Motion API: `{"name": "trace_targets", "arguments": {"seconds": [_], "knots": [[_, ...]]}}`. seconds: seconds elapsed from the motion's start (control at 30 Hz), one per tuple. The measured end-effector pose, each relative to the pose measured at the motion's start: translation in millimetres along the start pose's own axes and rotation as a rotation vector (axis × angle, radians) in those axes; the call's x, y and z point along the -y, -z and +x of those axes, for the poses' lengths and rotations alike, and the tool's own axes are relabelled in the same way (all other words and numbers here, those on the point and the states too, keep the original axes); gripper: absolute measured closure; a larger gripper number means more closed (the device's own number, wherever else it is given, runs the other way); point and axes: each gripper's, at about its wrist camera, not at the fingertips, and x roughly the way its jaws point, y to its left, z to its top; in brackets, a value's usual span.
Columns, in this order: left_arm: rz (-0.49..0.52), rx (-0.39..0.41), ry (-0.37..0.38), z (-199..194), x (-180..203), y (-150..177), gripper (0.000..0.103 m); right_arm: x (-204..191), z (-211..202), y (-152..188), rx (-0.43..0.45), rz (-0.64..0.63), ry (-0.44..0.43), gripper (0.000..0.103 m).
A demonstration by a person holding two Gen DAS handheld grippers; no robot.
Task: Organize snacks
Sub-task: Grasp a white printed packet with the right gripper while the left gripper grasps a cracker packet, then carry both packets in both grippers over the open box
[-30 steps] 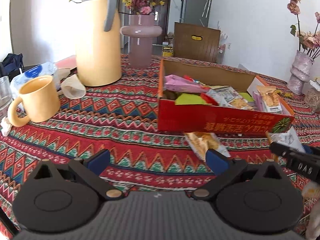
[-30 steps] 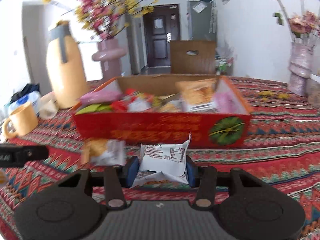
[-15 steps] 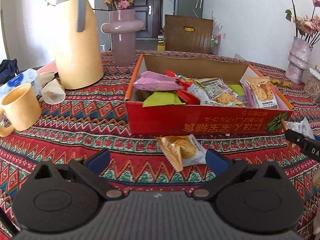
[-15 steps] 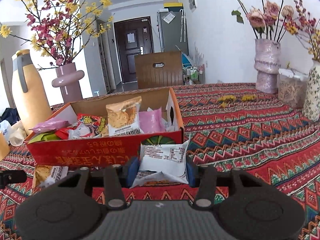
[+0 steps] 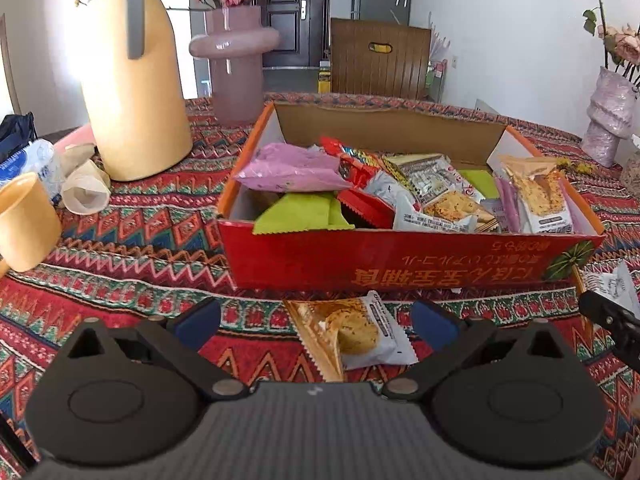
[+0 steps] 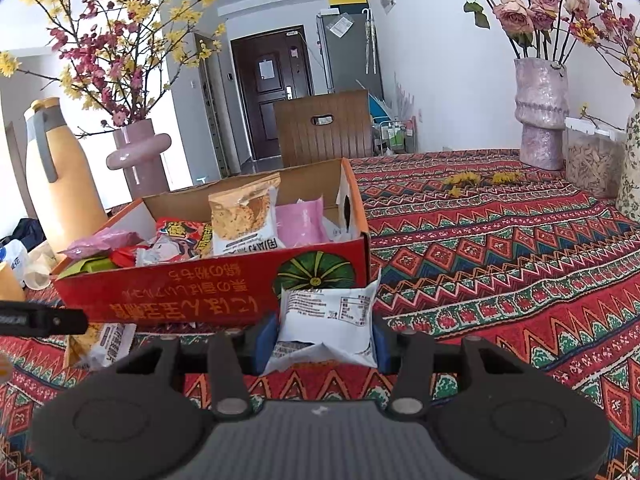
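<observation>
A red cardboard box (image 5: 400,256) (image 6: 208,292) full of several snack packets stands on the patterned tablecloth. In front of it lies a biscuit packet (image 5: 352,332) (image 6: 100,344), flat on the cloth between the wide-apart blue pads of my left gripper (image 5: 316,320), which is open and not touching it. My right gripper (image 6: 324,340) is shut on a white snack packet (image 6: 326,320), held just above the cloth before the box's right front corner. That packet and the right gripper's tip (image 5: 604,308) show at the right edge of the left wrist view.
A tall yellow thermos jug (image 5: 132,80), a pink vase with flowers (image 5: 232,64), a yellow mug (image 5: 24,224) and crumpled paper cups (image 5: 84,188) stand left of the box. More vases (image 6: 540,116) and a clear jar (image 6: 592,160) sit at the table's far right. A wooden chair (image 6: 324,128) stands behind.
My left gripper has moved right along the box front, so the biscuit packet now lies between its pads. The right gripper swung right with the white packet, then held still.
</observation>
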Motion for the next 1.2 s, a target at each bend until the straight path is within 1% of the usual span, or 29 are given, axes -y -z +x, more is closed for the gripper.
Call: {"name": "trace_targets", "arguments": {"seconds": [0.17, 0.2, 0.27, 0.33, 0.4, 0.43, 0.47, 0.6, 0.73, 0.8, 0.9, 1.03, 1.2], "knots": [[0.003, -0.042, 0.017, 15.9, 7.8, 4.0, 0.000, -1.4, -1.5, 1.6, 0.001, -0.010, -0.012, 0.055], [0.007, -0.048, 0.020, 18.7, 9.9, 5.4, 0.001, -1.7, -1.6, 1.7, 0.001, -0.010, -0.014, 0.055], [0.016, -0.061, 0.021, 24.1, 12.8, 7.8, 0.008, -2.0, -1.6, 1.5, 0.002, -0.011, -0.016, 0.055], [0.014, -0.084, 0.034, 29.5, 13.1, 9.0, 0.028, -2.1, -1.7, 1.7, 0.003, -0.013, -0.019, 0.055], [0.008, -0.087, 0.042, 31.1, 11.5, 9.6, 0.040, -2.4, -1.9, 1.9, 0.004, -0.014, -0.021, 0.055], [0.002, -0.082, 0.045, 30.2, 10.3, 9.5, 0.051, -2.4, -1.9, 1.9, 0.005, -0.015, -0.022, 0.055], [-0.003, -0.080, 0.052, 29.6, 8.9, 9.6, 0.055, -2.7, -2.0, 2.0, 0.005, -0.016, -0.023, 0.055], [-0.007, -0.071, 0.063, 26.2, 4.8, 11.2, 0.061, -3.2, -2.3, 2.4, 0.007, -0.019, -0.023, 0.055], [-0.006, -0.052, 0.076, 18.0, 3.2, 11.7, 0.069, -4.2, -2.0, 2.5, 0.007, -0.023, -0.018, 0.055], [-0.003, -0.037, 0.086, 11.3, 3.0, 12.3, 0.070, -5.0, -2.9, 2.7, 0.011, -0.026, -0.017, 0.055], [0.009, 0.002, 0.105, -3.5, 3.0, 12.0, 0.071, -8.2, -7.9, 4.8, 0.033, -0.042, -0.016, 0.055], [0.032, 0.077, 0.127, -28.7, 4.0, 7.7, 0.071, -14.5, -20.2, 3.5, 0.057, -0.067, -0.025, 0.055], [0.058, 0.165, 0.140, -50.9, 9.0, -8.8, 0.071, -27.1, -39.4, -15.2, 0.112, -0.107, -0.057, 0.055]]}}
